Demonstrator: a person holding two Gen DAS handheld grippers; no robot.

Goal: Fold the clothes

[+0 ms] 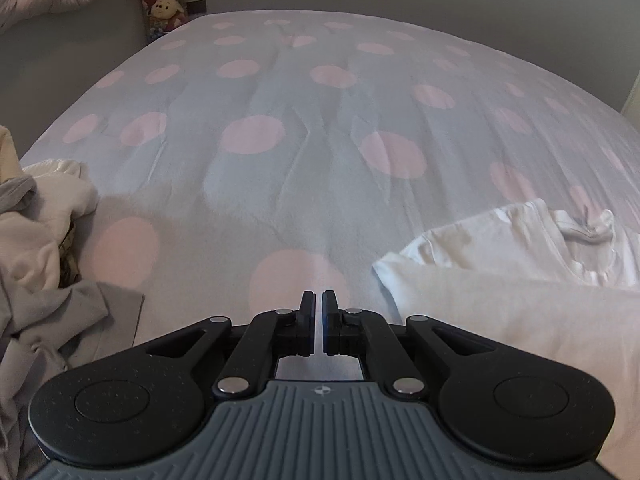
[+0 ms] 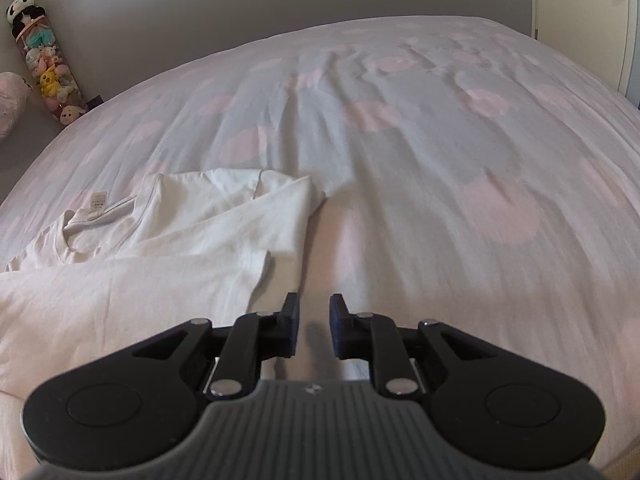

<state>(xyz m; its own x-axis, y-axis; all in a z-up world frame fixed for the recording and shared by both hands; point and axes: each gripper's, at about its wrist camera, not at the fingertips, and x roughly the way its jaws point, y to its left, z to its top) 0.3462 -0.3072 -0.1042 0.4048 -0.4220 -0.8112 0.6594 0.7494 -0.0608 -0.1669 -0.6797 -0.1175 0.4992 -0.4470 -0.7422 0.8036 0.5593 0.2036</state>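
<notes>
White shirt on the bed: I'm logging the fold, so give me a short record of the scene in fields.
surface: bed with pink-dotted cover
shirt: white shirt lying partly folded, collar label showing
other clothes: rumpled pile at the left edge of the left view
left gripper: nearly shut, holding nothing, over bare cover
right gripper: open, empty, beside the shirt's edge
background: tube of plush toys by the wall

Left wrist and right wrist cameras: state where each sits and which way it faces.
Left wrist: sits behind the left tool, facing across the polka-dot bed toward the wall; jaws nearly closed on nothing; clothes pile at left, white T-shirt at right.
Right wrist: sits behind the right tool, same heading; jaws apart, empty; white T-shirt at left.
Shared: the bed, the T-shirt, the tube of plush toys in the far left corner.
</notes>
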